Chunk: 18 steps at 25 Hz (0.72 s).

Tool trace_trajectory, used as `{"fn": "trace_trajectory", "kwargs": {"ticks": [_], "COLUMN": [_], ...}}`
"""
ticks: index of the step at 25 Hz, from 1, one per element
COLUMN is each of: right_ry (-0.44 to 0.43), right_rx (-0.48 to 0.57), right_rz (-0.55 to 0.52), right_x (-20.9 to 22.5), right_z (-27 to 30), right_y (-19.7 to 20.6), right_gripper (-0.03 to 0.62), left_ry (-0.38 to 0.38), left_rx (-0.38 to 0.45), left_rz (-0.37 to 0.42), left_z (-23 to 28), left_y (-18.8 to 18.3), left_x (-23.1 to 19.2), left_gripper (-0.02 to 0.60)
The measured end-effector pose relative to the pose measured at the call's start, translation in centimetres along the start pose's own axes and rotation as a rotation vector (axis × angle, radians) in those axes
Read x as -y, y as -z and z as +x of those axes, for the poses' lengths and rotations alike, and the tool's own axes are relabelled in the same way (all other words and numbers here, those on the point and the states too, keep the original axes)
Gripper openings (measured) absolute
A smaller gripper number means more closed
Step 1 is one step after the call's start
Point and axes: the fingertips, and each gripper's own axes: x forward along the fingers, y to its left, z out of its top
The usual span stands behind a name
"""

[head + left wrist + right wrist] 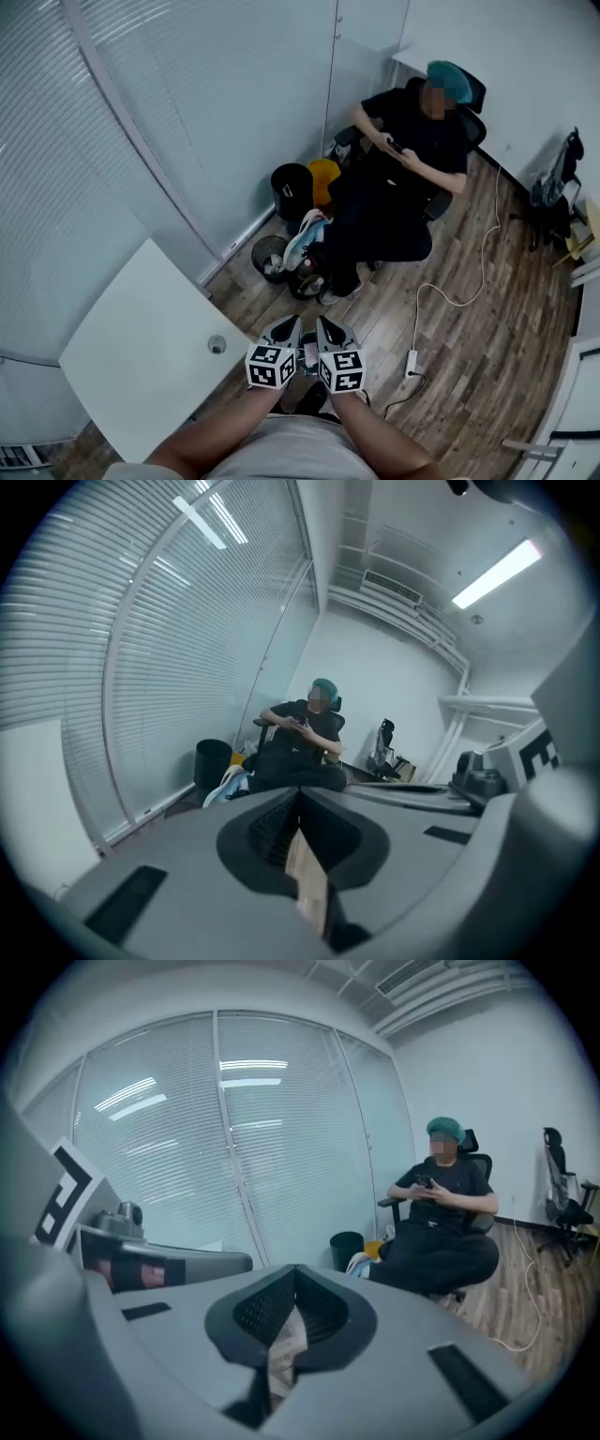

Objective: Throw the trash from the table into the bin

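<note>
In the head view both grippers hang side by side over the wooden floor, just off the white table's (141,347) near corner. My left gripper (289,324) is shut on a flat tan scrap of paper (307,874), which shows pinched between its dark pads in the left gripper view. My right gripper (324,324) is shut on a pale crumpled paper scrap (284,1358) that hangs below its jaws. A mesh waste bin (270,255) with rubbish in it stands on the floor ahead, by the glass wall. A taller black bin (292,187) stands further back.
A person (403,178) sits in an office chair beyond the bins, looking at a phone. A yellow container (324,176) stands beside the black bin. A white cable with an adapter (412,361) lies on the floor to the right. A small round fitting (217,344) sits in the tabletop.
</note>
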Motion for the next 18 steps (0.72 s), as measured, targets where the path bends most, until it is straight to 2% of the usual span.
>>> {"fn": "trace_trajectory", "kwargs": {"ticks": [3, 10, 14, 18], "right_ry": [-0.028, -0.077, -0.115, -0.171], "right_rx": [0.048, 0.131, 0.137, 0.116], "right_rz": [-0.025, -0.067, -0.083, -0.096], "right_x": [-1.7, -2.9, -4.0, -5.1], "right_z": [-1.6, -0.2, -0.4, -0.8], "right_y": [-3.3, -8.1, -9.1, -8.0], "right_gripper": [0.006, 0.006, 0.006, 0.005], "left_ry": [-0.015, -0.072, -0.109, -0.16], "left_rx": [0.048, 0.156, 0.174, 0.192], "left_rz": [0.028, 0.066, 0.053, 0.023], "left_z": [-1.9, -3.1, -4.1, -5.4], "left_y": [-2.9, -7.5, -8.1, -7.3], "left_x": [1.3, -0.2, -0.6, -1.0], "left_gripper": [0.005, 0.005, 0.005, 0.005]}}
